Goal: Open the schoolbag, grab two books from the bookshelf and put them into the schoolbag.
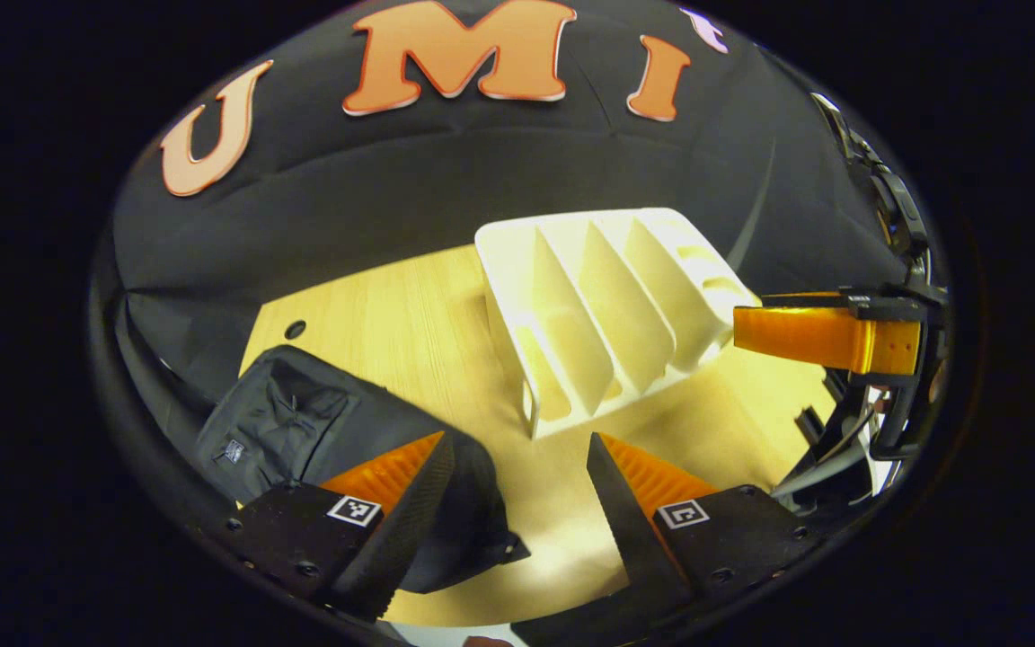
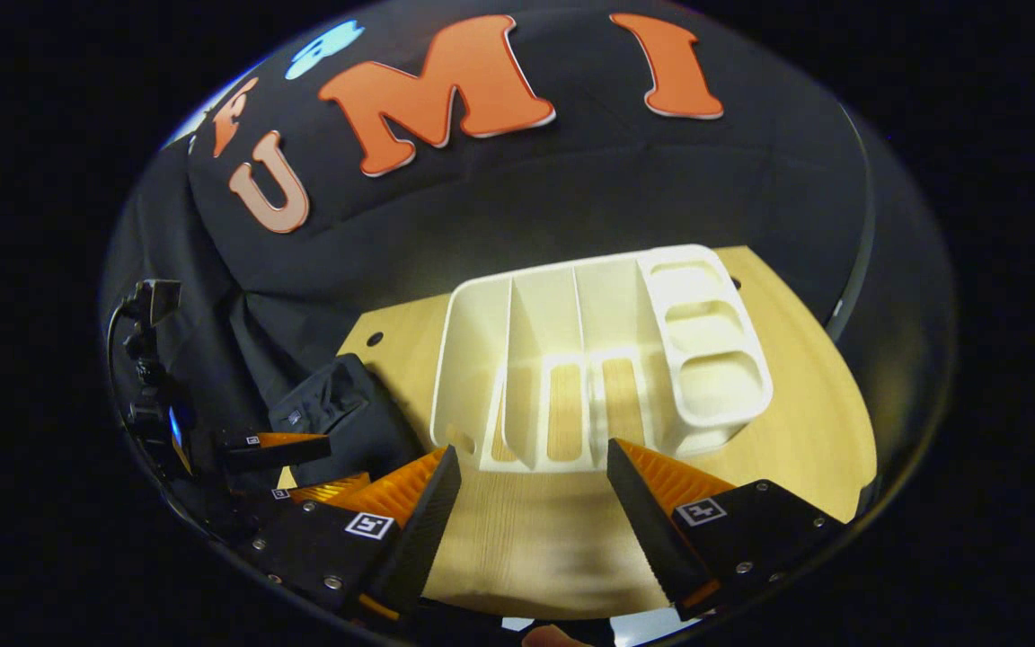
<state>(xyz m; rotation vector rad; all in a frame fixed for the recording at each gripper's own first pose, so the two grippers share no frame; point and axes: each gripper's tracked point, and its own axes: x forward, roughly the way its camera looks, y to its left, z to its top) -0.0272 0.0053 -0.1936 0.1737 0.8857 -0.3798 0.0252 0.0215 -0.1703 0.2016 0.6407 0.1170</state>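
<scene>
Both grippers, left [image 1: 519, 481] and right [image 2: 531, 494], are wide open and empty; the slotted bookshelf [image 2: 571, 359] ahead of the jaws has bare slots; the black schoolbag [image 1: 302, 431] slumps under the left finger, likely to slide when opened

schoolbag [image 1: 302, 431]: 1, black, seen on the counter [image 1: 428, 332]
bookshelf [image 2: 589, 359]: 1, white
upright slots in bookshelf: 3 counted
side pockets on bookshelf: 3 counted
counter: 1
grippers: 2 seen, left gripper [image 1: 522, 503], right gripper [image 2: 535, 512]
</scene>
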